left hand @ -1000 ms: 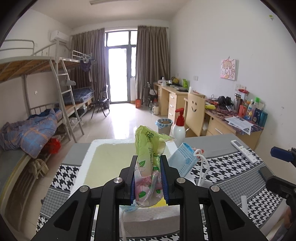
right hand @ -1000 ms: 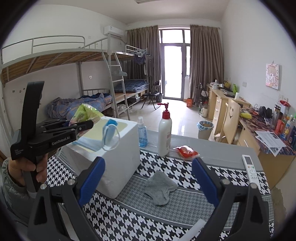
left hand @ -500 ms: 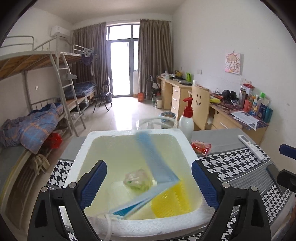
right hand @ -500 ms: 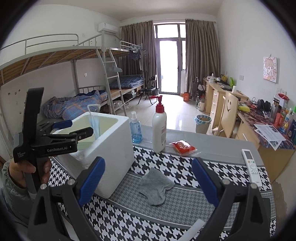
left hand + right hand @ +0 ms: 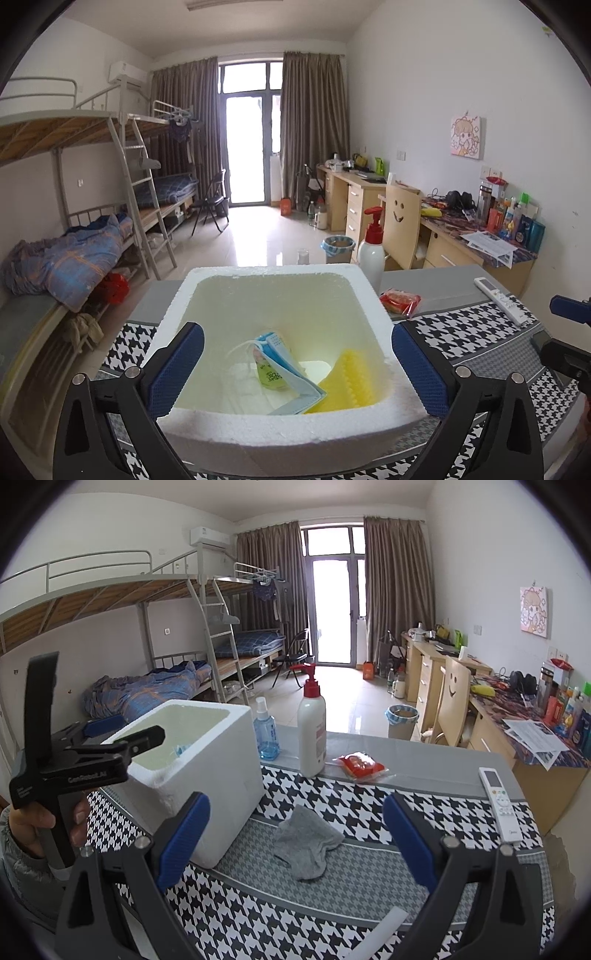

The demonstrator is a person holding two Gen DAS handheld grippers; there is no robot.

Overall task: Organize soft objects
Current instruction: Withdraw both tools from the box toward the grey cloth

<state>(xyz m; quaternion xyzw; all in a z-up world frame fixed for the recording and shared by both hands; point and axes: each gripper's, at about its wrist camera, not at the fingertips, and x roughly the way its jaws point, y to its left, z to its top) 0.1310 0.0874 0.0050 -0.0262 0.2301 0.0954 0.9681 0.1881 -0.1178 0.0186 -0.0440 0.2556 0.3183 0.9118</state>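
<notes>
A white foam box (image 5: 280, 435) stands on the checked table; it also shows in the right wrist view (image 5: 214, 760). Inside lie a blue face mask (image 5: 284, 360), a green tissue pack (image 5: 271, 374) and a yellow sponge (image 5: 345, 386). My left gripper (image 5: 295, 365) is open and empty above the box's near rim; it also shows in the right wrist view (image 5: 122, 734). A grey sock (image 5: 306, 840) lies on the table right of the box. My right gripper (image 5: 295, 838) is open and empty, above and in front of the sock.
A red-capped pump bottle (image 5: 312, 731), a blue spray bottle (image 5: 266, 734), a red snack packet (image 5: 362, 766) and a white remote (image 5: 500, 803) sit on the table behind and right of the sock. A white strip (image 5: 373, 936) lies near the front edge.
My left gripper was shut on the tissue pack and mask above the box. It opened, and both dropped into the box. My right gripper came slightly closer to the sock.
</notes>
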